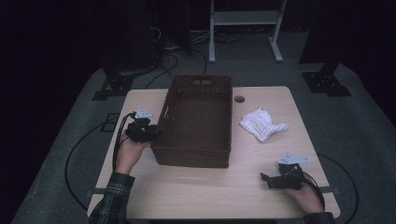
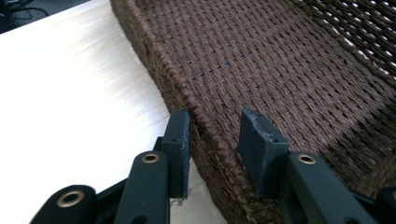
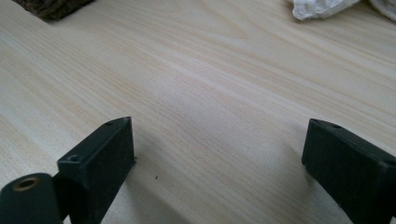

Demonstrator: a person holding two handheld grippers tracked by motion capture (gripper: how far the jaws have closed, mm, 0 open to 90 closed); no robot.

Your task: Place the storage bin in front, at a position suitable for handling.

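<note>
Gaping dark-brown woven basket (image 1: 196, 122), rectangular, empty.

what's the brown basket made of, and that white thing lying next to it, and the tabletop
The basket looks woven from dark brown wicker or twisted paper cord: tight braided strands, matte, with open gaps in its walls. The white cloth seems soft textured knit or terry fabric, crumpled. The table shows pale wood grain, smooth, likely laminate or veneer.

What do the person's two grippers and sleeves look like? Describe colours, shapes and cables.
Both the left gripper and the right gripper are black, each topped by a grey three-cornered plate and trailing a black cable. Their jaws are flat black blocks on arms with brass-coloured rivets. The left sleeve is dark plaid.
</note>
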